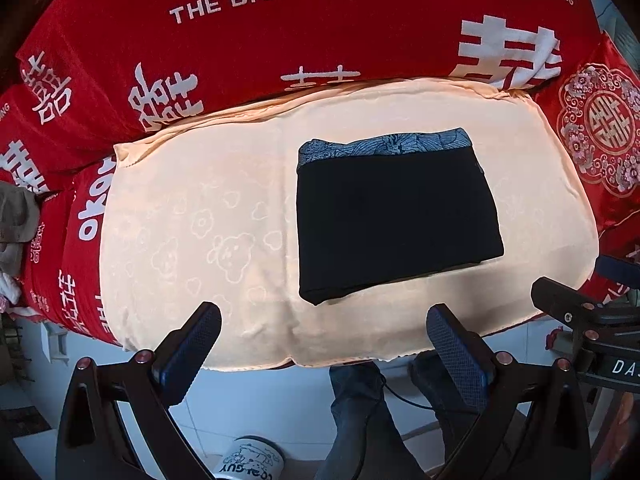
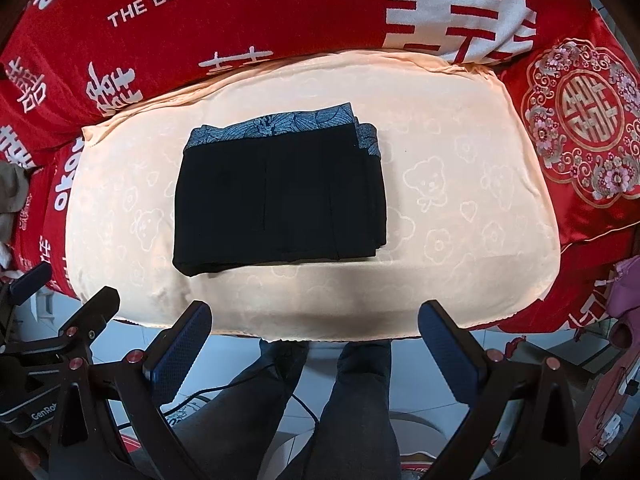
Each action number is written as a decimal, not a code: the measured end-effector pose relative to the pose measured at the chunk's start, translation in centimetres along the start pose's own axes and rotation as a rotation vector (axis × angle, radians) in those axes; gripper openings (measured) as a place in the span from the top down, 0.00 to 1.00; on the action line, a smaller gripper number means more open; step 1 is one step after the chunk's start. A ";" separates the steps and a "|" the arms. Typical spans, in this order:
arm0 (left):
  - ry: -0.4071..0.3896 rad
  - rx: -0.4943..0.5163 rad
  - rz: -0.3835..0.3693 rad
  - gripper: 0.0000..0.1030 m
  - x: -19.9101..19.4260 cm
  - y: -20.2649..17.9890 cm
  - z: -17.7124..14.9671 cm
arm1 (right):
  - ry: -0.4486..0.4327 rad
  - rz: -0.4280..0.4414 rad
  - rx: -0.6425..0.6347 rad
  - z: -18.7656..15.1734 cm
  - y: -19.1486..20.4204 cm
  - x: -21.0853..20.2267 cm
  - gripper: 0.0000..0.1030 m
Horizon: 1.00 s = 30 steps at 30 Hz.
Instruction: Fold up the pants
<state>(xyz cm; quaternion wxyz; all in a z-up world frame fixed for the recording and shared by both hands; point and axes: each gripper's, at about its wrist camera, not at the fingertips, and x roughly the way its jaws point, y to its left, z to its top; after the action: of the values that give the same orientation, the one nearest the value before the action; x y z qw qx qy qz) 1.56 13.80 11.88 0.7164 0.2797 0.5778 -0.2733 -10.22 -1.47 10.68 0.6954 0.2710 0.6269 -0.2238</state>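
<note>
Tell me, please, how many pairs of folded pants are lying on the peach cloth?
1. The folded black pants lie on the peach cloth, patterned blue waistband toward the red bedding. Both grippers, the left gripper and right gripper, are open and clear of them.

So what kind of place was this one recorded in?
Probably a home bedroom: folded black pants lie on a peach bear-print blanket over a red wedding quilt, with a tiled floor below.
</note>
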 end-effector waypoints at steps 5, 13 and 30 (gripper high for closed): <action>0.000 0.002 -0.001 0.00 -0.1 -0.2 -0.1 | 0.001 -0.003 0.002 -0.1 0.0 -0.1 0.00; -0.004 -0.008 -0.014 0.00 -0.1 -0.2 -0.2 | 0.001 -0.004 0.006 -0.4 -0.2 0.0 0.00; 0.008 -0.011 -0.033 0.00 0.3 0.2 -0.4 | 0.007 -0.021 0.009 -0.1 -0.1 0.1 0.00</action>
<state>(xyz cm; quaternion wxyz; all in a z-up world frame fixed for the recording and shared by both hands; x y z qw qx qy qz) 1.48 14.16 11.52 0.7110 0.2675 0.5866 -0.2807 -10.35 -1.44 10.58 0.6895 0.2682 0.6311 -0.2332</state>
